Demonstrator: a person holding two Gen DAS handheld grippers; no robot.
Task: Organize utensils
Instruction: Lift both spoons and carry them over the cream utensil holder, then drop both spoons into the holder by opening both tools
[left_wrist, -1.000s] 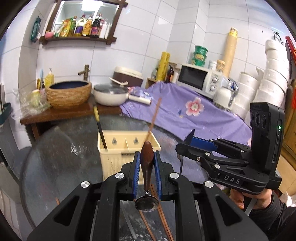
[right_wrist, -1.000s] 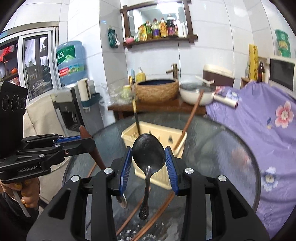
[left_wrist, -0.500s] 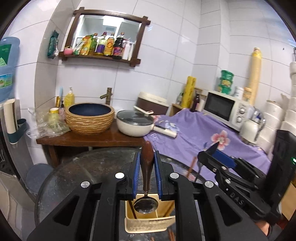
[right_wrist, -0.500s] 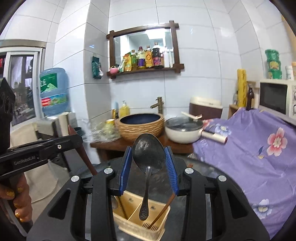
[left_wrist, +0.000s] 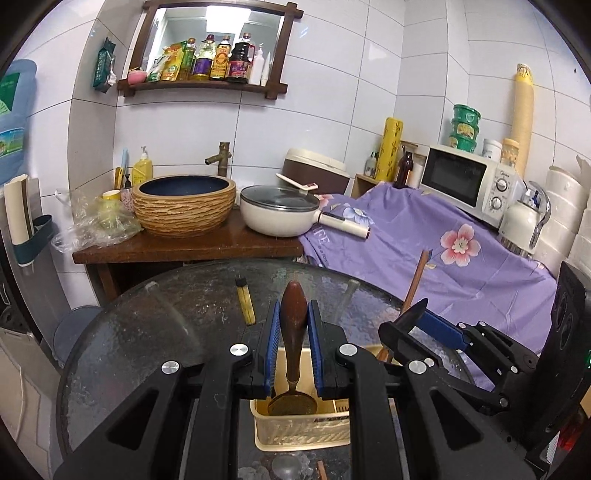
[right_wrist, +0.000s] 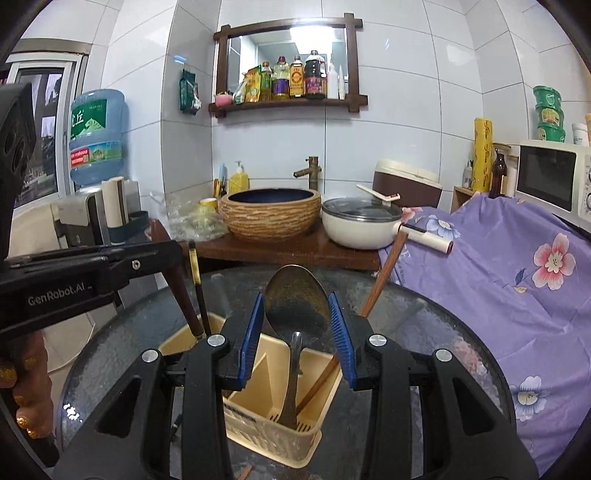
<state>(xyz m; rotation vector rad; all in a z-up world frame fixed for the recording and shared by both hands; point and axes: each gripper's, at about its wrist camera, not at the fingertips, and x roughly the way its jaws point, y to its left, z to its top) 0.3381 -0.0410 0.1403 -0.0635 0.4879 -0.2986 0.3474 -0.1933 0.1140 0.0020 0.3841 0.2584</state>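
My left gripper (left_wrist: 294, 332) is shut on a brown wooden-handled spoon (left_wrist: 293, 325), bowl end down inside the cream utensil basket (left_wrist: 303, 432). My right gripper (right_wrist: 297, 325) is shut on a metal spoon (right_wrist: 297, 306), bowl up, its handle (right_wrist: 291, 384) reaching down into the basket (right_wrist: 266, 432). A brown chopstick (right_wrist: 380, 280) and a black-and-yellow handled utensil (right_wrist: 195, 280) lean in the basket. The left gripper shows in the right wrist view (right_wrist: 92, 269), and the right gripper shows in the left wrist view (left_wrist: 424, 325).
The basket stands on a round glass table (left_wrist: 147, 332). Behind it a wooden counter (left_wrist: 184, 247) carries a woven basin (left_wrist: 184, 205) and a white pot (left_wrist: 280, 214). A purple flowered cloth (left_wrist: 443, 251) and a microwave (left_wrist: 465, 181) are at the right.
Both grippers rose over the basket, then lowered their spoons into it. The right spoon's handle and the left spoon's bowl now sit inside the basket.
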